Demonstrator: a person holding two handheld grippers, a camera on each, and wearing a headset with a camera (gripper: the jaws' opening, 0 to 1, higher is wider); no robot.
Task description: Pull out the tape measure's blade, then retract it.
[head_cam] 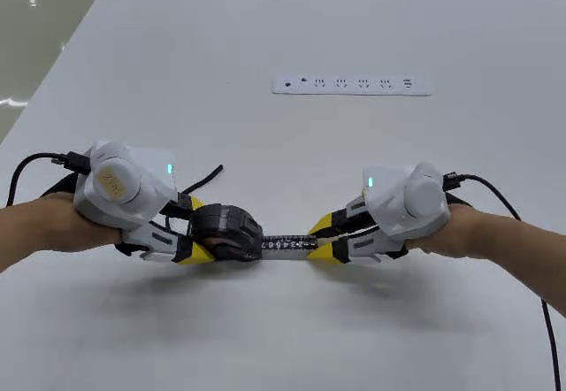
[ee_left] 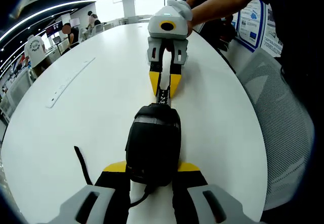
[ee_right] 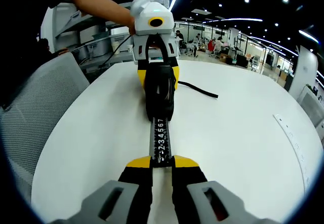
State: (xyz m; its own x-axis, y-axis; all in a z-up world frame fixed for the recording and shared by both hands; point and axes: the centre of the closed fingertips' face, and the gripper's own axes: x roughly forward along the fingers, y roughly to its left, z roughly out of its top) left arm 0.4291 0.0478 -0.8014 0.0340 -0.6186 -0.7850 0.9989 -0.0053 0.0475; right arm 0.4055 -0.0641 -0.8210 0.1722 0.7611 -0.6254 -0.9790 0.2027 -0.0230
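White worktop (head_cam: 265, 19), nearer the person than the power strip (head_cam: 351, 84), carries the tape measure (head_cam: 225, 232), its case pinched in the left claw (head_cam: 196, 230) as anchor, the right claw (head_cam: 320, 239) pinching the blade (head_cam: 287, 243) for pulling.

Setting: an open-plan office or laboratory hall. We read this first from the large white bench (head_cam: 371, 19) with its rounded edge, on which a white multi-socket power strip (head_cam: 351, 84) lies flat (well back from the near edge). Beside the bench we note a grey mesh-backed office chair (ee_left: 276, 117), with printed posters (ee_left: 251, 16) on the wall beyond it. Long ceiling light strips (ee_right: 243, 20) run across a wide, dark-ceilinged room. Far past the bench, people (ee_left: 34, 49) stand among furniture too small for us to detail. To one side of the bench, a glossy greenish floor (head_cam: 35, 19) reflects the lights.
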